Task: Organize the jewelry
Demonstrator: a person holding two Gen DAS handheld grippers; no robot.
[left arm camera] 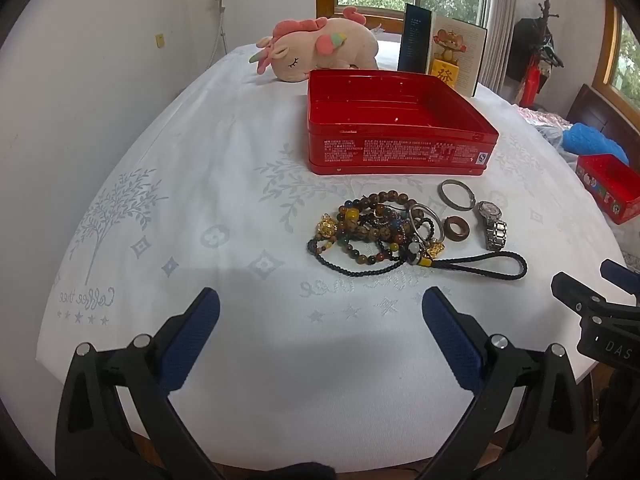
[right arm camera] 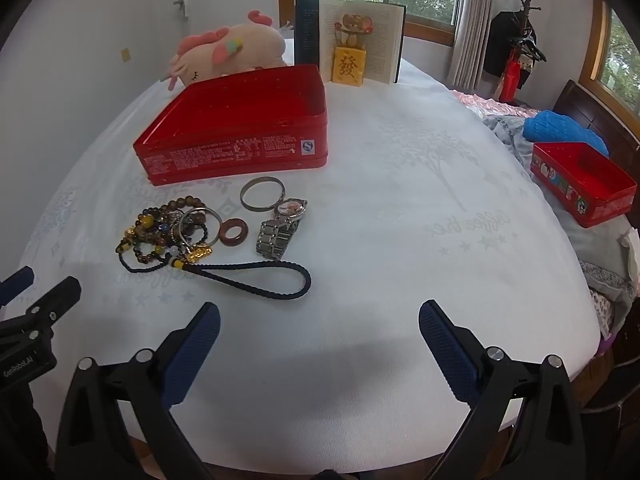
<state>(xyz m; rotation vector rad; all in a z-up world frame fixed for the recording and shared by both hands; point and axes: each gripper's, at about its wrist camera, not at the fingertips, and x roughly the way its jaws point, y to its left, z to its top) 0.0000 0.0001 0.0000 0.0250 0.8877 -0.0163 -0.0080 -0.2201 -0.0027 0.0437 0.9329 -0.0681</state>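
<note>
Hovering before first pick: left gripper (left arm camera: 320, 320) and right gripper (right arm camera: 319, 322), jaws released, empty. Jewelry pile (left arm camera: 384, 228) lies on worktop (left arm camera: 200, 200) before red tin (left arm camera: 396, 120). Next probably grasp the watch (right arm camera: 282, 224).

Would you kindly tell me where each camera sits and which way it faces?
Left wrist: behind the open left tool, facing the bead pile before the red tin; the right tool enters at the right edge.
Right wrist: behind the open right tool, further right, facing bare cloth; the left tool enters at the left edge.
Shared: tin, beads, watch.
</note>
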